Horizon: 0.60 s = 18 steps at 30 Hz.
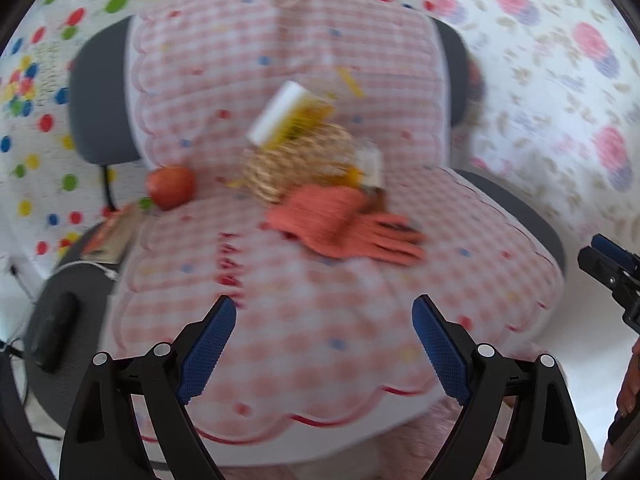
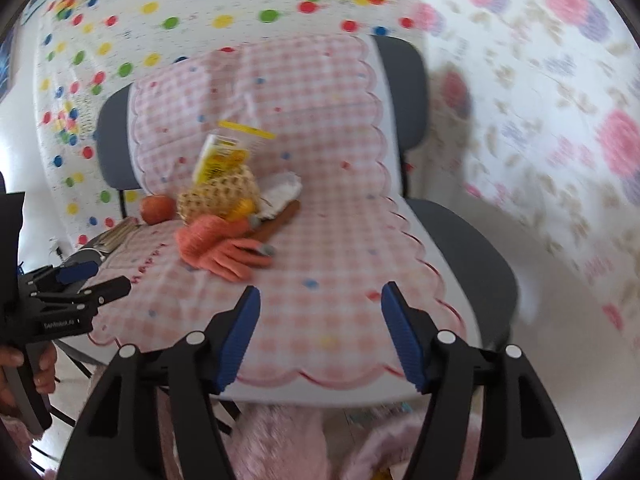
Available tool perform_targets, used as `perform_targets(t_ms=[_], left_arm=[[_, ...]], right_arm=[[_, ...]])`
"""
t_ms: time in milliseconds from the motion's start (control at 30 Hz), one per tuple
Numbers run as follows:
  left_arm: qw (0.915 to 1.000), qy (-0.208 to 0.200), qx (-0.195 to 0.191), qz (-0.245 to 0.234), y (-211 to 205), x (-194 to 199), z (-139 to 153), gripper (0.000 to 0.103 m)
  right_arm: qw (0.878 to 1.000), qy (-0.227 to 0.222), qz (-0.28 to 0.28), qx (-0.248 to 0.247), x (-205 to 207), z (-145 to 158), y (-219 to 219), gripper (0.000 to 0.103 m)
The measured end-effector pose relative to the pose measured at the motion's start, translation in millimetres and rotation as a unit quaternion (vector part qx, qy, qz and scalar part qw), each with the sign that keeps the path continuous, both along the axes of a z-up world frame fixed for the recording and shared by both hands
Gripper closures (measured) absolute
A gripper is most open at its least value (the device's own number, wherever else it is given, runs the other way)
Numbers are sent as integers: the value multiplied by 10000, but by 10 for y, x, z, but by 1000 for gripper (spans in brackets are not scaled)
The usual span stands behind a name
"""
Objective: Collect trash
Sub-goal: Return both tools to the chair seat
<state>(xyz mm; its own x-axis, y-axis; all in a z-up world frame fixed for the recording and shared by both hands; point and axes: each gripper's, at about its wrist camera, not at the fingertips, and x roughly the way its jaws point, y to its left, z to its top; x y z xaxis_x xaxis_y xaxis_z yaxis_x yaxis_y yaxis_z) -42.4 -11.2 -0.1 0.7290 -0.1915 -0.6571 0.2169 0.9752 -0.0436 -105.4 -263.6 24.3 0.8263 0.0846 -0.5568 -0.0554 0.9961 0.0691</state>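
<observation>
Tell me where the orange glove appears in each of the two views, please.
Left wrist view: orange glove right of centre on the seat, fingers pointing right.
Right wrist view: orange glove left of centre, fingers pointing right.
Shared landmark: the woven basket right behind it.

On the chair (image 1: 520,216) lies a quilted cover (image 1: 320,320), over seat and backrest alike. Near the seat's middle stands a woven basket (image 1: 296,160), a packet (image 1: 288,116) sticking out at its 12 o'clock. A glove (image 1: 344,224) lies against the basket at 5 o'clock (fingers pointing to 4). A round fruit (image 1: 171,186) sits apart at the basket's 9 o'clock, by the seat's edge
</observation>
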Motion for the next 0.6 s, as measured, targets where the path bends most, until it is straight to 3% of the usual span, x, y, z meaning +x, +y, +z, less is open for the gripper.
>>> perform_targets(t_ms=[233,600], left_arm=[[9984,-19,5,561,399,339,176,14],[9983,58,20,572,622,981,412,14]], right_arm=[[9993,-3,355,-132,519,102,306,41],[9965,-87,828,-63,1385,443,864,46]])
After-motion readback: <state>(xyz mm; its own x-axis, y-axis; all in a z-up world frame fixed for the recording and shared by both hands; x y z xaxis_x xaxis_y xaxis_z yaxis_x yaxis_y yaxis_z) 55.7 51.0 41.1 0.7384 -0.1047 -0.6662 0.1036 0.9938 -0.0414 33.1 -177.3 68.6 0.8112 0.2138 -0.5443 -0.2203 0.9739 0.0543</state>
